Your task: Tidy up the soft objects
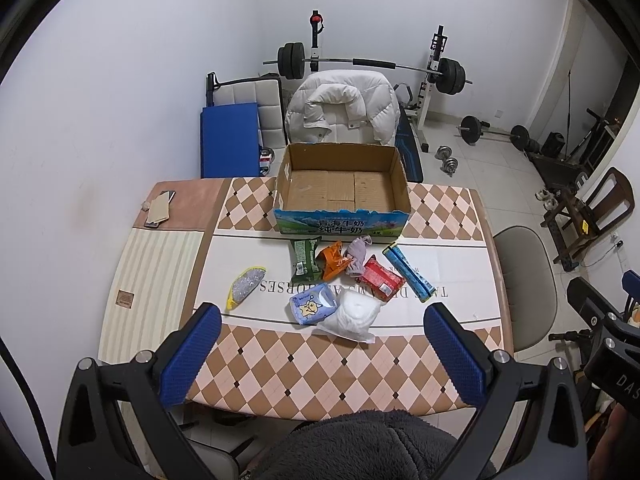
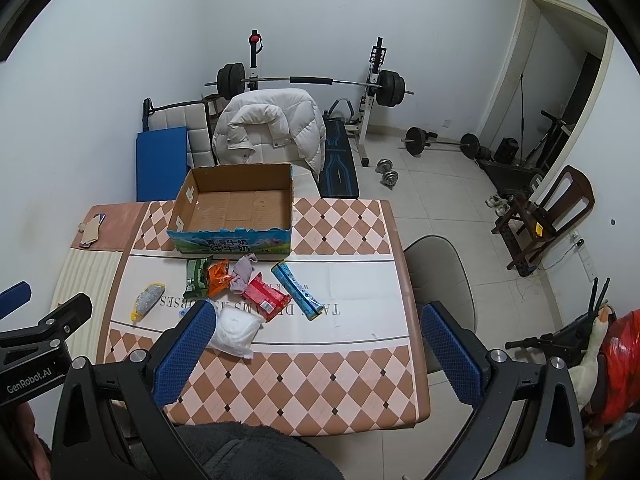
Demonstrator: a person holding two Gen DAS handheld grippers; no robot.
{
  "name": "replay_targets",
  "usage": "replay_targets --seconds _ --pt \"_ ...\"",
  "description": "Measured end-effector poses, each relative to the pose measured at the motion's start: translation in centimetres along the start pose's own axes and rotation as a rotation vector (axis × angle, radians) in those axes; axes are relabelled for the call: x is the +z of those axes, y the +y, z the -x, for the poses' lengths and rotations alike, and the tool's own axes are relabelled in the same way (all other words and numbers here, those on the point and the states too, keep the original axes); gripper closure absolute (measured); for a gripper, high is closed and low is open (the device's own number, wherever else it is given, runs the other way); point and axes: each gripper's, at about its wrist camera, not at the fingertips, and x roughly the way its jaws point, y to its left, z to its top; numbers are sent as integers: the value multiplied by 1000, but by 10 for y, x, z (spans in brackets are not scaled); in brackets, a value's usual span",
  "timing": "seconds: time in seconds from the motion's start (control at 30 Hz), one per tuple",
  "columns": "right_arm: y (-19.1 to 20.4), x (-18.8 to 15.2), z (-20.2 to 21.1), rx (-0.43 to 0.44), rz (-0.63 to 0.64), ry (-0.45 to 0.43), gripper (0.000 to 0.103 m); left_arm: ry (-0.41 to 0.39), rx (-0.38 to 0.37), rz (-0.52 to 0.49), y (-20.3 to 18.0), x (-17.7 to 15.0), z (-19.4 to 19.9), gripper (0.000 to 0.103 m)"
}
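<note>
An empty cardboard box (image 1: 342,188) (image 2: 236,204) stands at the table's far side. In front of it lie soft packets: green pack (image 1: 305,259) (image 2: 196,276), orange pack (image 1: 333,260) (image 2: 219,277), grey cloth (image 1: 357,257) (image 2: 242,273), red pack (image 1: 381,283) (image 2: 267,297), long blue tube pack (image 1: 409,272) (image 2: 297,289), light-blue tissue pack (image 1: 313,309), white pouch (image 1: 354,317) (image 2: 237,330), and a yellow-edged glittery pouch (image 1: 245,286) (image 2: 147,300). My left gripper (image 1: 323,320) hangs open above the near edge. My right gripper (image 2: 316,320) is open too, holding nothing.
A patterned cloth covers the table (image 1: 304,364). A phone and card (image 1: 158,209) lie at its far left corner. A chair with a white jacket (image 1: 342,109) stands behind the box, a grey chair (image 1: 525,284) at the right. Weights and a bench fill the floor beyond.
</note>
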Motion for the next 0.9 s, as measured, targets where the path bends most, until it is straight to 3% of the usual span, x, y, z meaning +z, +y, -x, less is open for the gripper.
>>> replay_targets --seconds 0.6,0.73,0.9 --pt "-5 3 -4 8 -9 13 0 4 8 8 2 2 -3 0" --pt "2 -6 -19 24 -26 43 0 25 61 36 20 -1 -26 0" --pt "21 -12 -74 50 -18 145 0 110 120 76 56 -12 -80 0"
